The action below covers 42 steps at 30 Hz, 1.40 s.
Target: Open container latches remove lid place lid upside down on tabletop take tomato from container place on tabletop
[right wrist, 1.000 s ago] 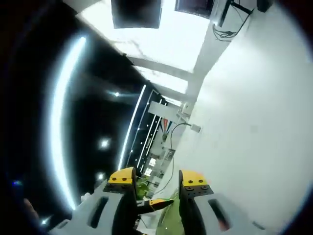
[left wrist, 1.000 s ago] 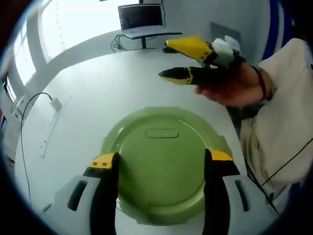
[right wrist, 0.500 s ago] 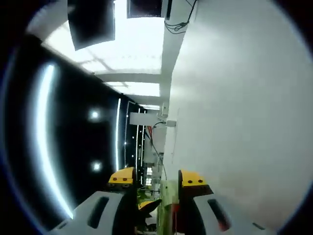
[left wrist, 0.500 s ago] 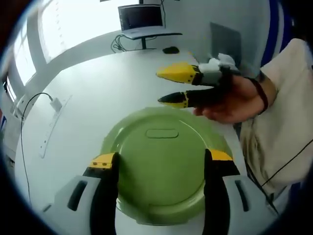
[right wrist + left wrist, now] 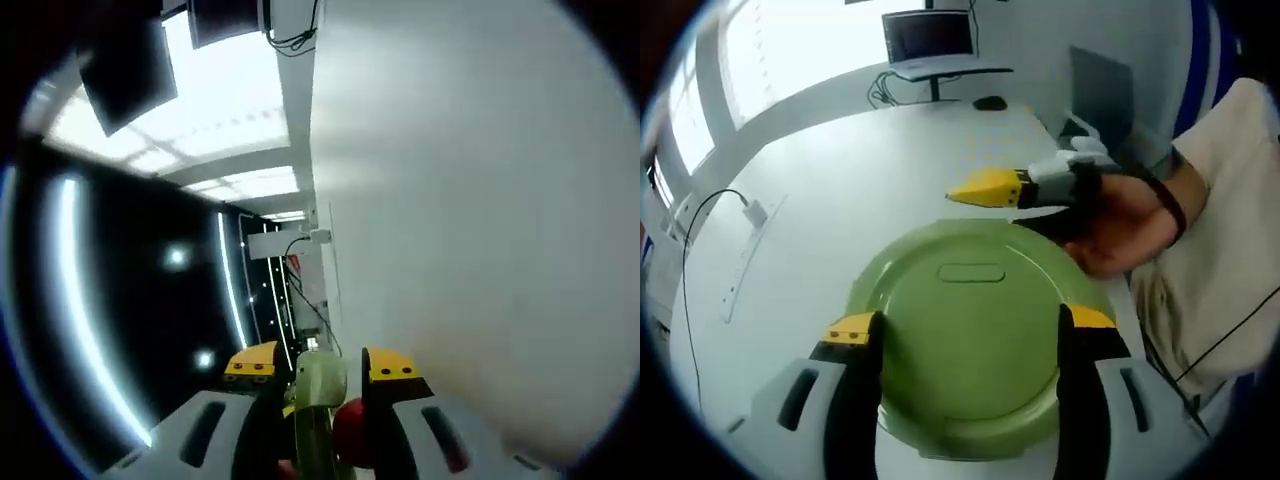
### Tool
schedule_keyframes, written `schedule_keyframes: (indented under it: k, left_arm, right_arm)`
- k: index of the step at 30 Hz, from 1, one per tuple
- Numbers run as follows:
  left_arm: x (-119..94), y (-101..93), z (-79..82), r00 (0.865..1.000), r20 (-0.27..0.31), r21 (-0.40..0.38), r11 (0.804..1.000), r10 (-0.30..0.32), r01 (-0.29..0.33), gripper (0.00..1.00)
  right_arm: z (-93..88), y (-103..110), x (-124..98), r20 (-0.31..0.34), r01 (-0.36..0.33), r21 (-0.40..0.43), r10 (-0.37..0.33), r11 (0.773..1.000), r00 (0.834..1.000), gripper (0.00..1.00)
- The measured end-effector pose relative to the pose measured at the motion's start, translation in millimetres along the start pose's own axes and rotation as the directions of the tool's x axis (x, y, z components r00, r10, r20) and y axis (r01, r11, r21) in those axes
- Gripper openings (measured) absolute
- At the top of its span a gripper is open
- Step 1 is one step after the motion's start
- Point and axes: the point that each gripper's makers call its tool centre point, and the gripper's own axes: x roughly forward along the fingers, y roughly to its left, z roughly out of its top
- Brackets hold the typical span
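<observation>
Sitting on the white surface (image 5: 820, 180), the green lid (image 5: 970, 330) lies between the left gripper (image 5: 970, 325) and its spread jaws. It looks hard, light, slippery. The right gripper (image 5: 318, 365) pinches its rim, best there.

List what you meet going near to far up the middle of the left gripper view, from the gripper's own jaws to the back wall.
left gripper → green lid → right gripper reaching over the lid's far edge → white table → mouse → laptop on a stand.
</observation>
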Motion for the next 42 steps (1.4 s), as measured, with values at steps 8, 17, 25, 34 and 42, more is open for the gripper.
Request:
schedule_keyframes:
  k: [8, 17, 25, 34, 42]
  left_arm:
    - [0.7, 5.3, -0.4, 1.0, 0.001, -0.001, 1.0, 0.0, 0.0, 0.65]
    - [0.9, 7.4, -0.2, 1.0, 0.005, -0.002, 1.0, 0.001, -0.001, 0.65]
    - [1.4, 10.1, -0.1, 1.0, 0.007, 0.0, 1.0, 0.0, 0.0, 0.65]
    - [-0.3, -5.0, 0.4, 1.0, 0.012, 0.001, 1.0, 0.002, -0.002, 0.65]
    - [-0.2, 2.5, -0.7, 1.0, 0.001, -0.002, 1.0, 0.005, -0.005, 0.65]
  right_arm:
    - [-0.9, 1.8, 2.0, -0.014, -0.005, -0.013, 0.005, 1.0, 1.0, 0.19]
    - [-2.9, 4.2, 1.3, -0.017, 0.022, -0.215, -0.026, 0.976, 1.0, 0.18]
    - [-4.7, 4.7, 1.3, -0.037, 0.04, -0.255, -0.051, 0.966, 0.998, 0.17]
    - [-4.0, 6.4, -0.4, -0.048, 0.056, -0.298, -0.074, 0.953, 0.996, 0.13]
    - [-1.4, 11.3, 1.0, -0.011, 0.067, -0.476, -0.082, 0.877, 0.997, 0.12]
